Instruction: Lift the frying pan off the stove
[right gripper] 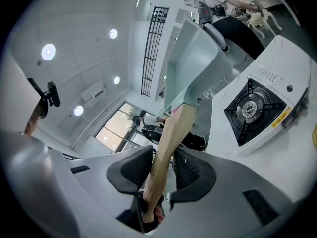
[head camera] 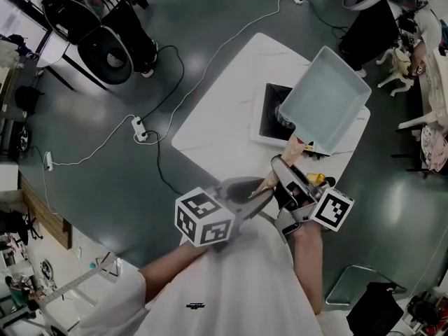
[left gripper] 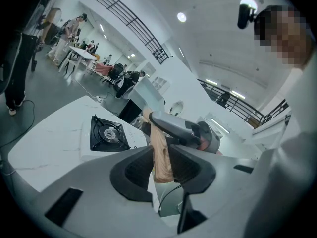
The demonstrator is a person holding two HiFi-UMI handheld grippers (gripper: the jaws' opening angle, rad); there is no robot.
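Both grippers clamp the wooden handle (head camera: 295,148): right gripper (right gripper: 162,170) nearer the pan, left gripper (left gripper: 161,165) at the tail. Probably a two-point hold against tipping. Frying pan (head camera: 325,100) is airborne, tilted above the stove (head camera: 270,113) on the bench (head camera: 217,110). Square, pale blue-grey, deep-walled.

On my head view, the pale blue-grey square frying pan (head camera: 325,100) covered the right part of the black burner (head camera: 271,114) in the white stove (head camera: 260,138), so I couldn't see that side. A small yellow thing (head camera: 316,179) beside the right hand-held gripper (head camera: 288,173) was too hidden to name. In the right gripper view, the lower end of the tan wooden handle (right gripper: 166,152) vanished behind the jaws.
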